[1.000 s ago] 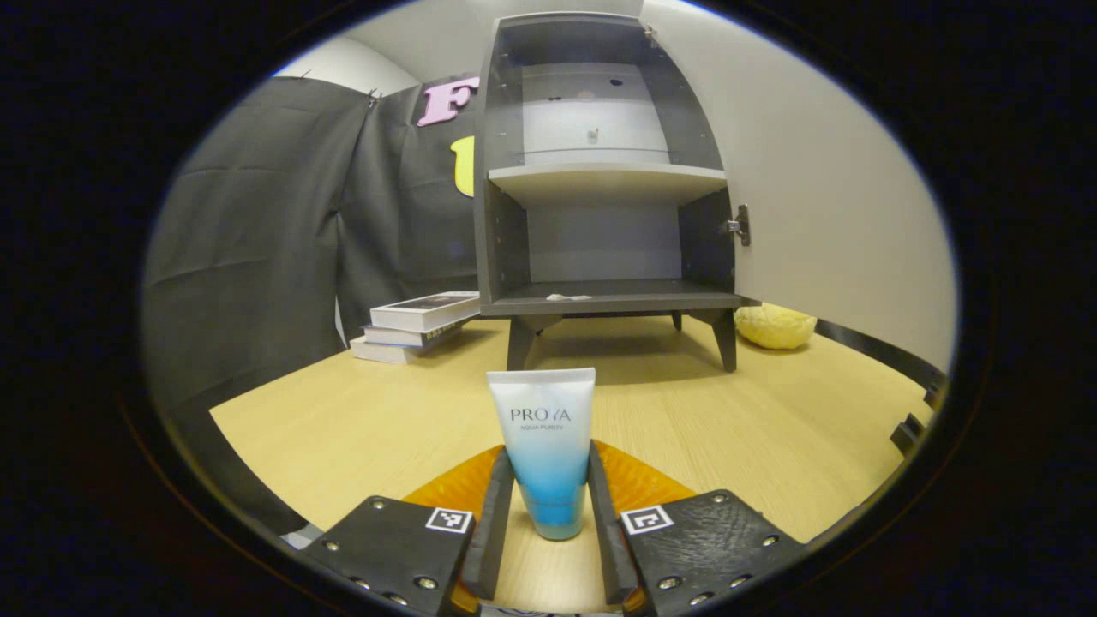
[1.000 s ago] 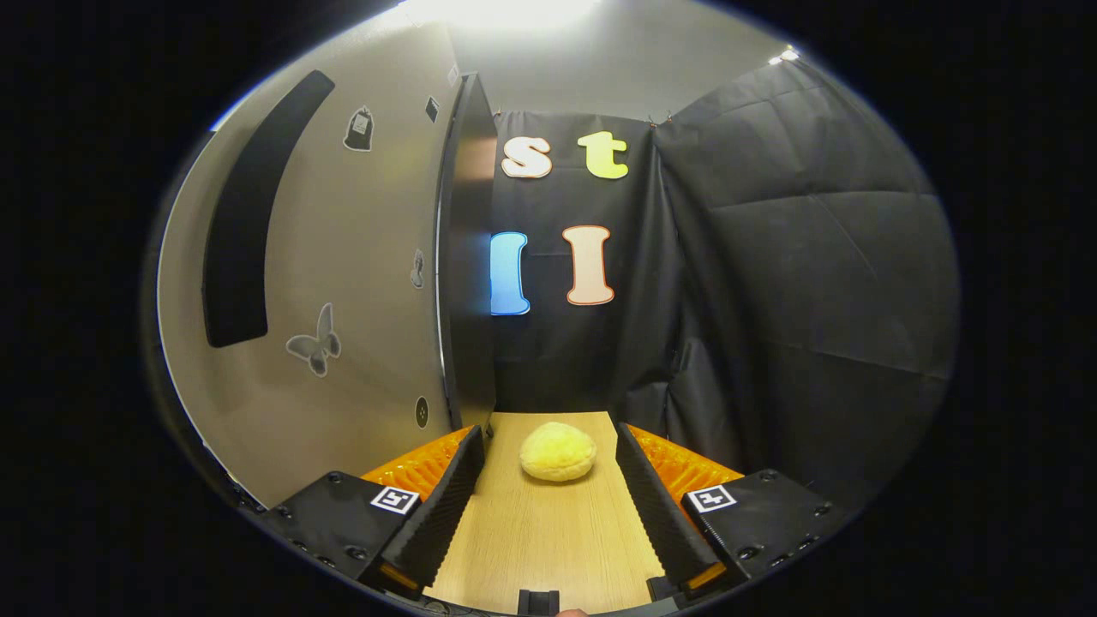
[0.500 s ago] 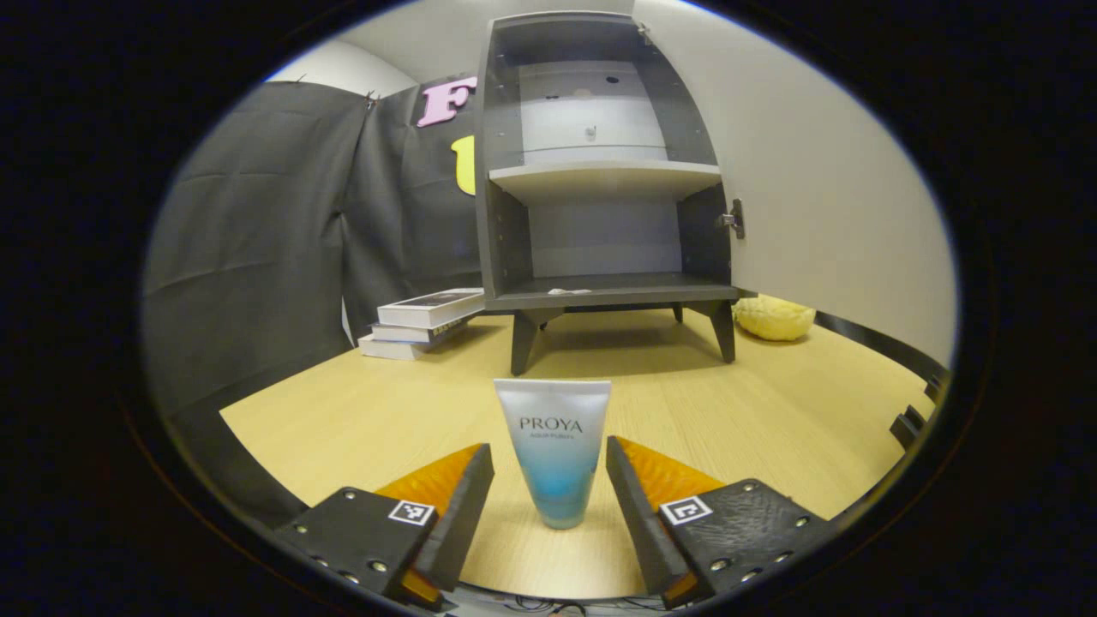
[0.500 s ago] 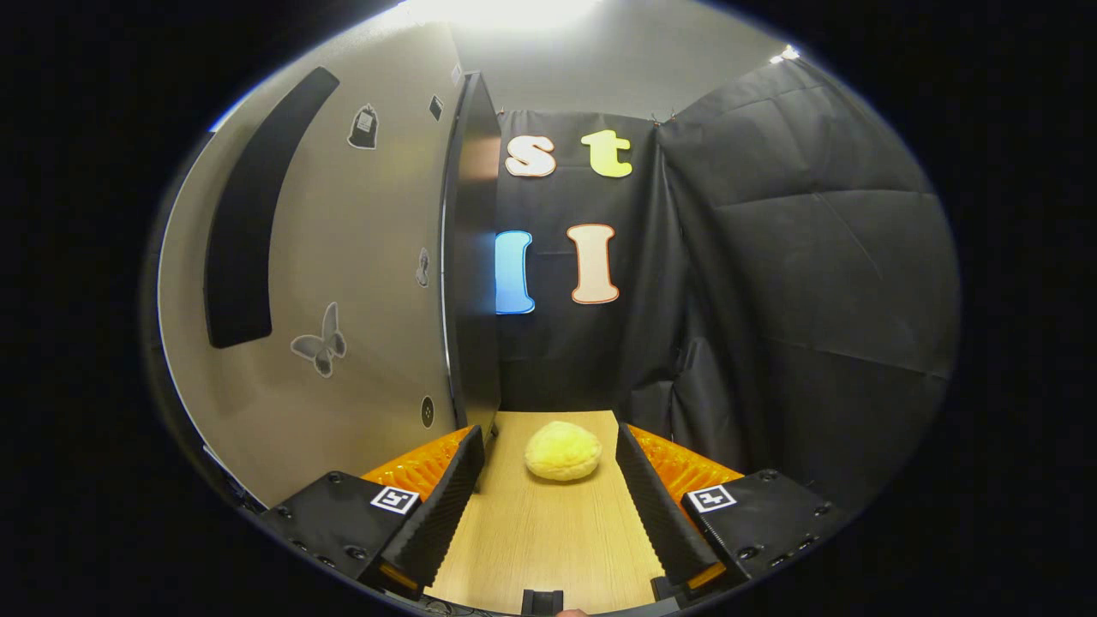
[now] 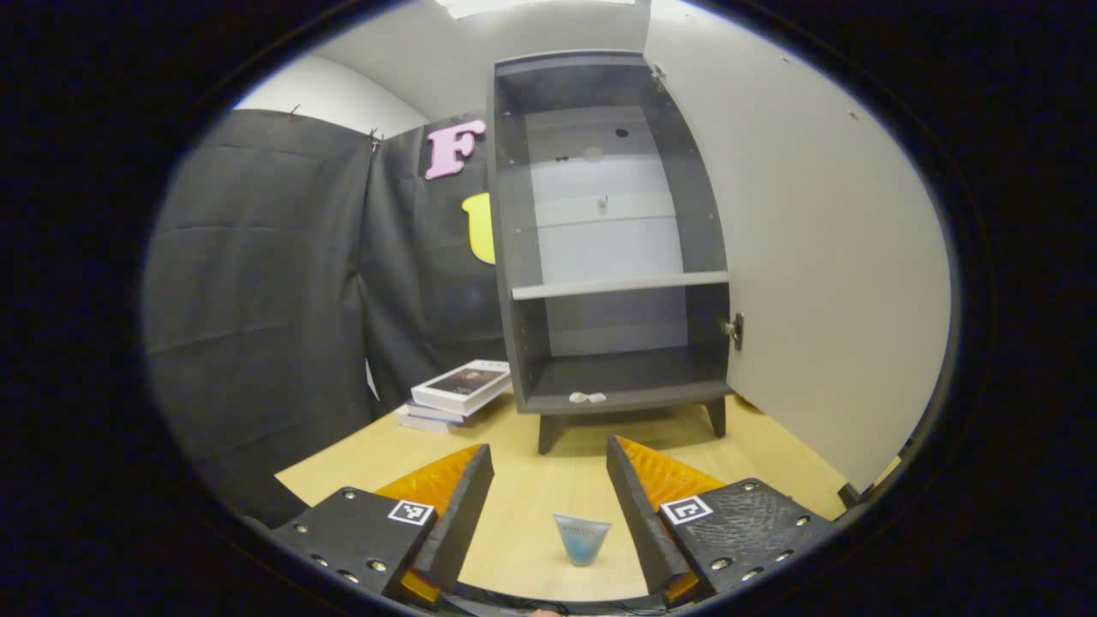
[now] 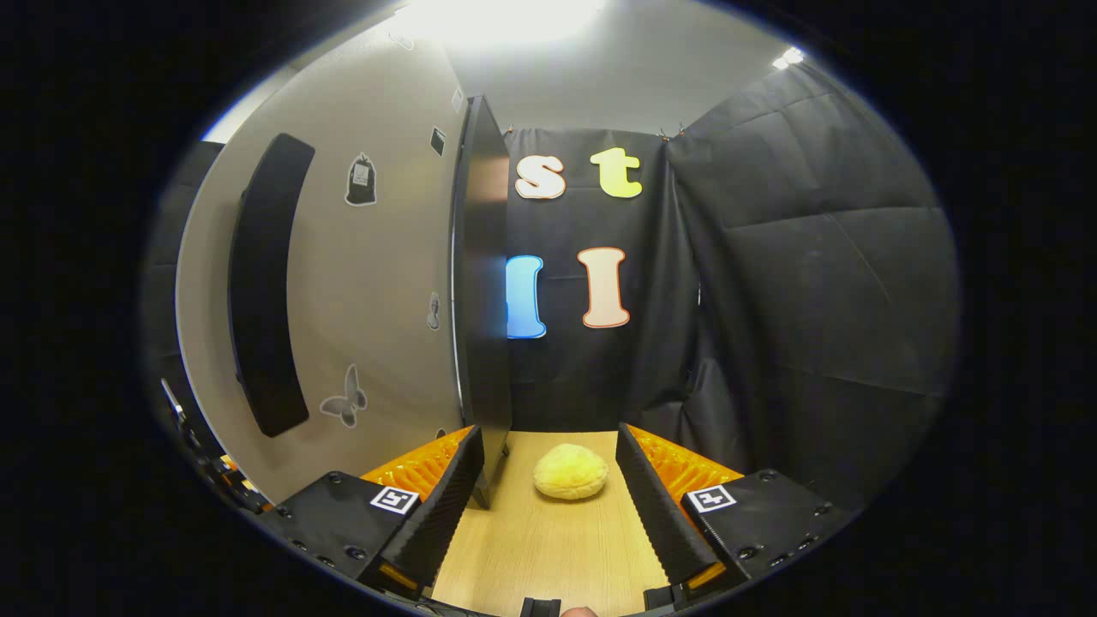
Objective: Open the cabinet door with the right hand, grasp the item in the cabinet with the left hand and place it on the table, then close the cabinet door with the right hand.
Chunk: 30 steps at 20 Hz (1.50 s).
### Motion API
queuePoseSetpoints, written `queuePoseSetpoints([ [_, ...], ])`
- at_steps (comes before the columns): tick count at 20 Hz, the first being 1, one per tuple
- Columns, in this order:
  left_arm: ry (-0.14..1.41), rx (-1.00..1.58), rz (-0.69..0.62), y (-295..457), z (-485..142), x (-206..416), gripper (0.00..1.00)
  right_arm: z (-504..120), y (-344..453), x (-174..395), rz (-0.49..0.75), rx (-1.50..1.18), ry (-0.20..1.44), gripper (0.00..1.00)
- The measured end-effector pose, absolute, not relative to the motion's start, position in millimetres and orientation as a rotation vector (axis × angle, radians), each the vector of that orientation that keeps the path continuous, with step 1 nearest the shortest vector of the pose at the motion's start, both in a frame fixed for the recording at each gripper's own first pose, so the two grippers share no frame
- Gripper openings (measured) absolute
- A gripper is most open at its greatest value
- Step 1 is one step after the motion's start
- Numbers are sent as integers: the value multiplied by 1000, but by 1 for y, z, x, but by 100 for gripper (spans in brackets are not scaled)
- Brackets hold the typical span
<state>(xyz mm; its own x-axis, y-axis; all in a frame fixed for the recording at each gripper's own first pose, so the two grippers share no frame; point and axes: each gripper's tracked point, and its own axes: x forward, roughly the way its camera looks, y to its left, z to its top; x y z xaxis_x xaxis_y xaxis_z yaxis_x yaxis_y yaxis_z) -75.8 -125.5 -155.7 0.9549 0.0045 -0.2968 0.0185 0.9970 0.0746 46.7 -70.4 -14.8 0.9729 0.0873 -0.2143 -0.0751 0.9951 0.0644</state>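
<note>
Pale wood-grain table (image 5: 548,501) runs out ahead of the left gripper (image 5: 548,514), whose fingers stand wide apart and hold nothing. Between them, low and close in, stands the small white-to-blue squeeze tube (image 5: 581,538), upright on the tabletop and clear of both fingers. Straight beyond it, farther off, the dark grey two-shelf cabinet (image 5: 608,248) sits on short legs, and its pale cabinet door (image 5: 806,257) hangs swung open to the right of the gripper. A small white scrap (image 5: 587,398) lies at the front lip of the bottom shelf. To the left of the cabinet, a stack of books (image 5: 454,394) rests on the table against the black cloth wall.

Over in the right gripper view, the right gripper (image 6: 544,506) is spread wide as well, gripping nothing. Between its fingers and a little ahead, a yellow rounded soft lump (image 6: 571,476) sits on the same light wood. To the gripper's left rises the door's outer face, with a long black curved handle (image 6: 266,283) and butterfly stickers (image 6: 344,398). Black drapes close off the room ahead and to the right.
</note>
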Motion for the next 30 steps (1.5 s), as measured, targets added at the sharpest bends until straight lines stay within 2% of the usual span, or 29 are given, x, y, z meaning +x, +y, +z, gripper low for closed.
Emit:
queuePoseSetpoints([
  [4, 235, 43, 16, -115, -84, -63, 80, 4, -68, 47, 94, 79, 184, 98],
  [8, 203, -9, 15, -100, -53, -48, 80, 20, -64, 38, 94, 92, 185, 94],
  [10, 180, -7, -4, -93, -38, -43, 80, 30, -68, 30, 61, 76, 175, 98],
  [11, 168, 5, -10, -87, -32, -43, 80, 35, -65, 24, 52, 73, 171, 94],
  [12, 163, 16, -13, -80, -28, -42, 80, 41, -62, 18, 43, 73, 167, 98],
  [13, 162, 18, -19, -76, -27, -41, 81, 46, -59, 13, 33, 74, 162, 94],
  [17, 146, -13, -48, -47, -15, -38, 80, 64, -40, 0, 8, 51, 131, 94],
  [22, 124, -1, -56, -4, -13, -32, 80, 67, -35, -11, -104, -28, 132, 91],
  [26, 148, -33, -63, 22, -26, -27, 81, 69, -13, -18, -122, -5, 137, 94],
  [29, 150, -44, -66, 41, -30, -22, 81, 69, 7, -18, -122, -16, 138, 94],
  [30, 147, -46, -68, 47, -30, -21, 81, 67, 13, -13, -122, -17, 143, 91],
])
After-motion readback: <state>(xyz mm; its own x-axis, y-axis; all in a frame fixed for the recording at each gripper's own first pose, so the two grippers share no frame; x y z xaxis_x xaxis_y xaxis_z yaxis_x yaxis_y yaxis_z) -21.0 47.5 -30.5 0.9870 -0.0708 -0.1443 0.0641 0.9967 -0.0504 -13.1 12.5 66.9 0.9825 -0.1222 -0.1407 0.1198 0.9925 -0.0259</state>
